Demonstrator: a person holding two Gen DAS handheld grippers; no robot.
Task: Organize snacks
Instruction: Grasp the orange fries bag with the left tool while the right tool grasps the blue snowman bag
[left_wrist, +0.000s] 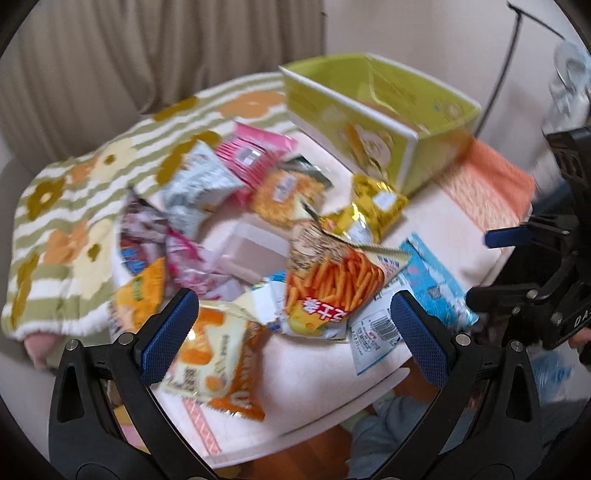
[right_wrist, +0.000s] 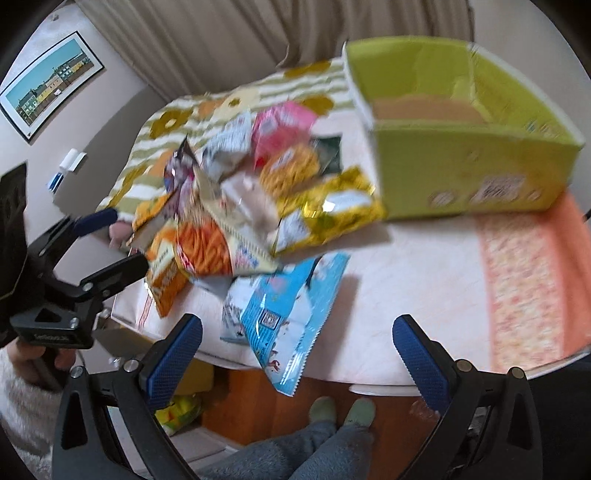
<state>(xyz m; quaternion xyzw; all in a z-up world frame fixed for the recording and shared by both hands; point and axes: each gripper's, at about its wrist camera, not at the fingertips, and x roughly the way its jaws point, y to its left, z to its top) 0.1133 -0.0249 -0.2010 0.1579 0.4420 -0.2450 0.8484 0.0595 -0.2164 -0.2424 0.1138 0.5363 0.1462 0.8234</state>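
A heap of snack bags lies on a pale table. It includes an orange stick-snack bag, a gold bag, a pink pack, an orange-and-cream bag and a light blue bag that overhangs the front edge. A green cardboard box stands open at the back right; it also shows in the right wrist view. My left gripper is open and empty above the front of the heap. My right gripper is open and empty over the table's front edge, near the blue bag.
A green-striped flowered cloth covers the table's back left. An orange mat lies at the right. Beige curtains hang behind. The person's legs and feet are below the table edge. A framed picture hangs on the left wall.
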